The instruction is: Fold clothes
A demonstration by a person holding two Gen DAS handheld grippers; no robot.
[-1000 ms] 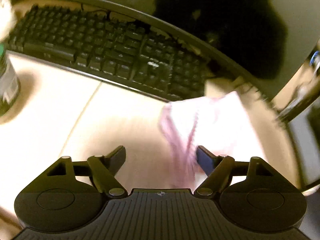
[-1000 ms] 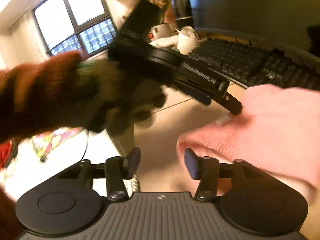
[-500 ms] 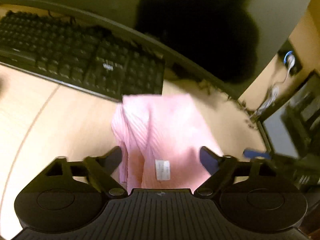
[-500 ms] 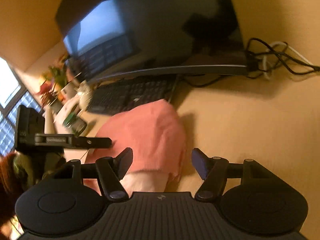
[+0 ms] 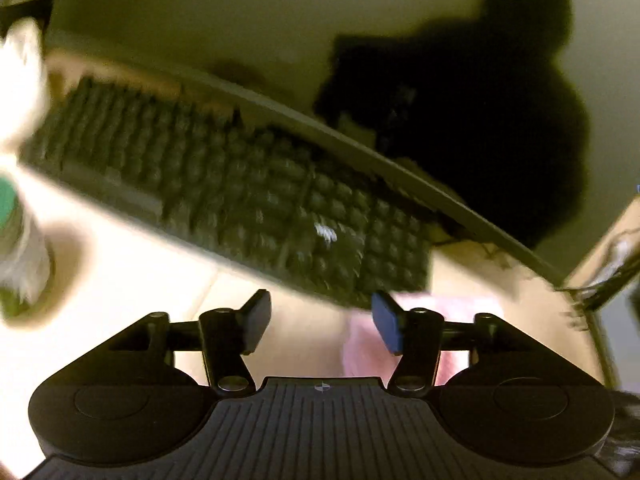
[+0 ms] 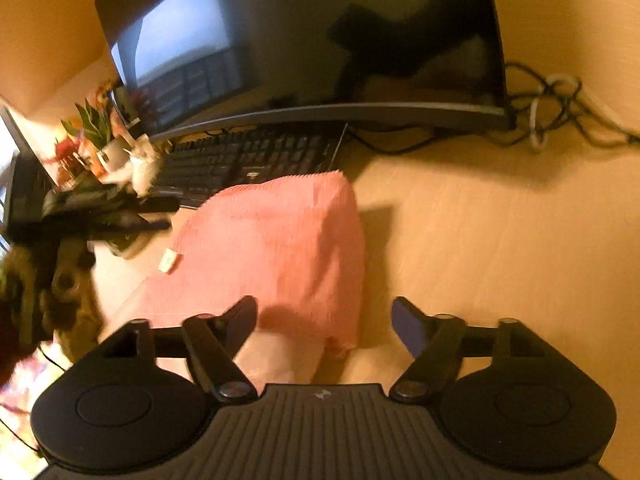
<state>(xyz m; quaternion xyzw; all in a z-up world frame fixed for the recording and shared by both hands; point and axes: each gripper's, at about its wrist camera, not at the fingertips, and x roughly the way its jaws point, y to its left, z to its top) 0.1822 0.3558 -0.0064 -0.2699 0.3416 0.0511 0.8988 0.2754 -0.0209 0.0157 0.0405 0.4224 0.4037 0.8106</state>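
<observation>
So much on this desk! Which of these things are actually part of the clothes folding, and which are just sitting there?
Part of the folding:
- pink garment, folded on the desk
- right gripper, jaws opening, nothing gripped
- left gripper, open, empty

Just lying about:
- keyboard
- monitor
- cables
- flowers in a pot

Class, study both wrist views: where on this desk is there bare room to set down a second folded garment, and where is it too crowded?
The widest bare desk lies right of the pink garment, bordered behind by the monitor and cables. A smaller strip lies left of the garment, before the keyboard. Crowded: the far left, around the flowers, and where the left gripper hangs.
</observation>
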